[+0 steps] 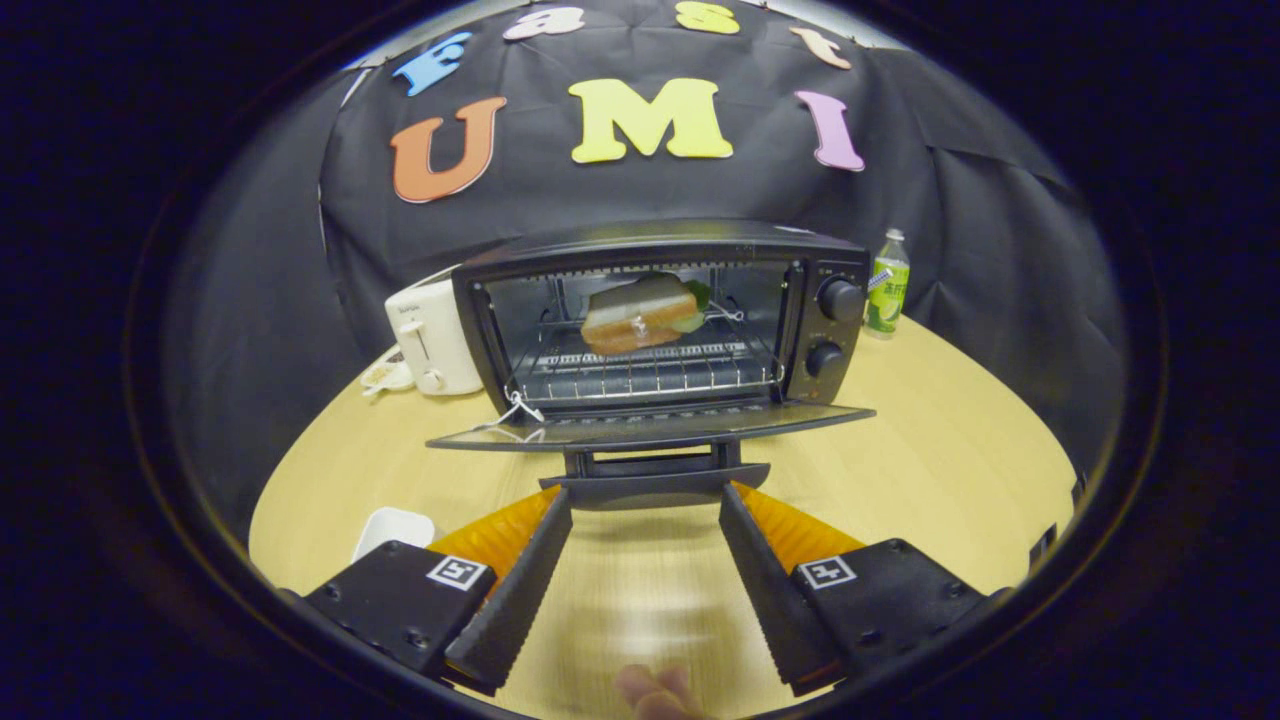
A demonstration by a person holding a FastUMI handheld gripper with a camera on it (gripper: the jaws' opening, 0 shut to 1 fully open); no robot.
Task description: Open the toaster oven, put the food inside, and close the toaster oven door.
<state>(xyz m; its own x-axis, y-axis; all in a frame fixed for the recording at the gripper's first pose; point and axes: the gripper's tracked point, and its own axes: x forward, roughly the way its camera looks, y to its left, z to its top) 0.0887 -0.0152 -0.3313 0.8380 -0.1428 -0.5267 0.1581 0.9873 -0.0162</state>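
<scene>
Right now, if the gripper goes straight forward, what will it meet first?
Probably the black bar handle of the toaster oven's open glass door, just ahead of the open jaws of the gripper. The sandwich lies beyond, inside.

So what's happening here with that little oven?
A person is working a hand-held two-finger gripper at a black toaster oven on a pale wooden table. Its glass door hangs open, and a sandwich sits on the wire rack inside. The open fingers flank the door's handle; closing remains.
</scene>
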